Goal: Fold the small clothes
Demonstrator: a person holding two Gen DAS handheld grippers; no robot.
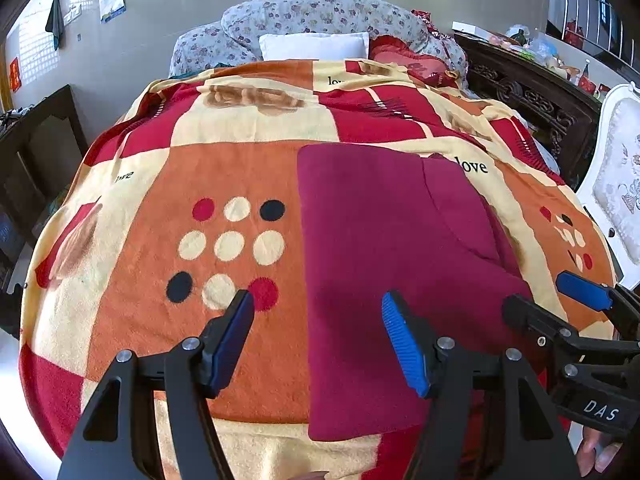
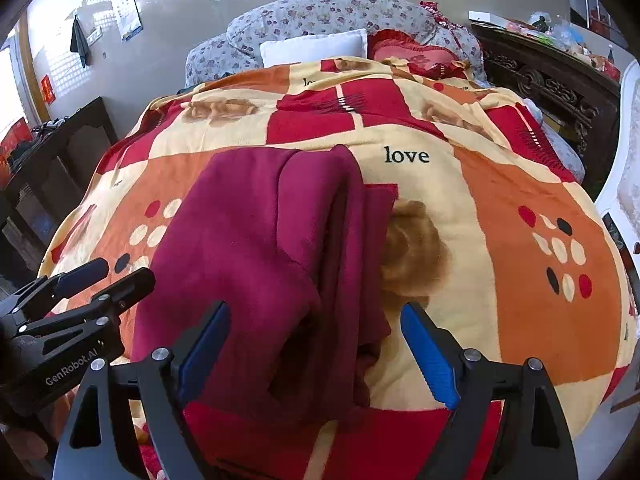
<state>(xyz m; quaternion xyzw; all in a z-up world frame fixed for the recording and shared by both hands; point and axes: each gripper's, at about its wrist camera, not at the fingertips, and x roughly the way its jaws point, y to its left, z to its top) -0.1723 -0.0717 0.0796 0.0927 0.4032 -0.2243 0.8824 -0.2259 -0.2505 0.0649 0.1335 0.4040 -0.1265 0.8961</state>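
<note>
A dark red fleece garment [image 1: 384, 248] lies folded lengthwise on the patterned bed blanket [image 1: 240, 160]. In the right wrist view the garment [image 2: 256, 248] shows stacked layers along its right edge. My left gripper [image 1: 318, 312] is open and empty, hovering over the garment's near left edge. My right gripper [image 2: 316, 324] is open and empty, straddling the garment's near right fold. Each gripper shows in the other's view: the right one [image 1: 560, 296] beside the garment's right edge, the left one [image 2: 116, 272] at its left edge.
The blanket [image 2: 500, 208] covers a bed with a white pillow [image 1: 314, 45] and floral quilt [image 1: 320, 12] at the head. A dark carved cabinet [image 1: 532, 96] and white chair [image 1: 616, 184] stand to the right. A dark dresser [image 1: 36, 152] stands to the left.
</note>
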